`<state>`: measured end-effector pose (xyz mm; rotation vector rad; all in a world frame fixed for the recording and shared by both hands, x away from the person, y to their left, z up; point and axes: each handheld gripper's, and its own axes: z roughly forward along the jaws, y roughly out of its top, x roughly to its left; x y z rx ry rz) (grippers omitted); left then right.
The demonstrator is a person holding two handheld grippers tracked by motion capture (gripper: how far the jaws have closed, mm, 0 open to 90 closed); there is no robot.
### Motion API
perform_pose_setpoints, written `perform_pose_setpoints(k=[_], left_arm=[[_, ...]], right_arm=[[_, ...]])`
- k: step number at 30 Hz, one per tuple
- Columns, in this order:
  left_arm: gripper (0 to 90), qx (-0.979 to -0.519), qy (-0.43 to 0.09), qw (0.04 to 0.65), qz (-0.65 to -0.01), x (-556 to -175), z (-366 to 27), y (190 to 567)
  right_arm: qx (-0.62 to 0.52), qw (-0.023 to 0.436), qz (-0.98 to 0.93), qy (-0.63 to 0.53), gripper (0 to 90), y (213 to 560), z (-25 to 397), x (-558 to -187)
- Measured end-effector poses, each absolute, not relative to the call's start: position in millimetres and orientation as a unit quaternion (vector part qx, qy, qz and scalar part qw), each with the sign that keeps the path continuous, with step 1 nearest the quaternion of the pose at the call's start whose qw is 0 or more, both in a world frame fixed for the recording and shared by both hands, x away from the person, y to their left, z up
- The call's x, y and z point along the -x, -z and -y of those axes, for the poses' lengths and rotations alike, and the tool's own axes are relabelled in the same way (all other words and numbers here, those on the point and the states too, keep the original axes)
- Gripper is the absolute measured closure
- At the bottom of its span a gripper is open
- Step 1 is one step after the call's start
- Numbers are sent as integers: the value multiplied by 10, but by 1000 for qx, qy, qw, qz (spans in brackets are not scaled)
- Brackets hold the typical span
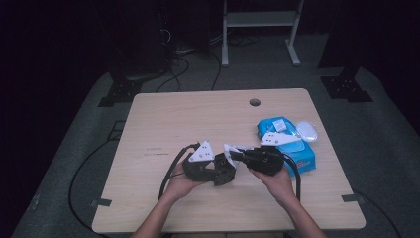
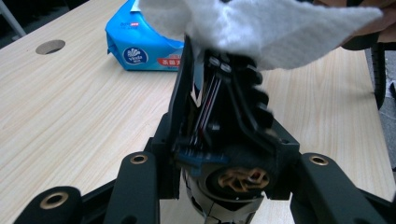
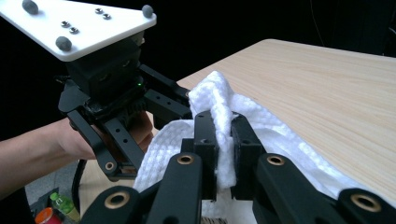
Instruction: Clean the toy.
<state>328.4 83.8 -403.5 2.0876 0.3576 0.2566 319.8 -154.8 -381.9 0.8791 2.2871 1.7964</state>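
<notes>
Your right gripper (image 3: 223, 154) has its black jaws pinched on a fold of the white, waffle-textured wet wipe (image 3: 261, 126), which hangs bunched between your two grippers, above the near middle of the table. Your left gripper (image 1: 218, 171) sits close against it; in its own view the wipe (image 2: 271, 28) drapes over the jaw tips, and the jaws look drawn nearly together, but I cannot tell whether they actually grip the sheet.

The main risk is tearing: the sheet looks thin and damp, so if both grippers hold it and you pull apart sharply, it could rip at the pinched fold. If the right grip is only on a narrow ridge of material, it may also slip free and the wipe drop to the table. With the grippers this close, their jaws could knock together.

The pale wood-grain table (image 1: 168, 124) is mostly bare, with a round cable hole (image 1: 254, 102) near its far edge. The blue soft pack of wipes (image 1: 287, 144) lies at your right. Beyond it the room is dark, with a grey floor, cables and a white metal frame (image 1: 260, 20).
</notes>
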Motion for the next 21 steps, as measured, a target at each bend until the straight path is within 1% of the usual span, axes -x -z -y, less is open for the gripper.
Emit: perform_pose_setpoints(k=[7, 13, 16, 21], left_arm=[[571, -854, -103, 488, -148, -3281, -865, 4036], [573, -856, -97, 485, -153, -3277, -951, 4040], [572, -857, -98, 481, -157, -3256, -1031, 4045], [569, -860, -97, 473, -166, -3212, -1181, 4068]], right_arm=[[-282, 55, -755, -590, 831, 3797, 1479, -3175], [-293, 55, -746, -595, 830, 3792, 1545, -3200], [-306, 42, -741, -596, 830, 3844, 1572, -3232], [-301, 28, -753, -584, 829, 3925, 1445, -3239]])
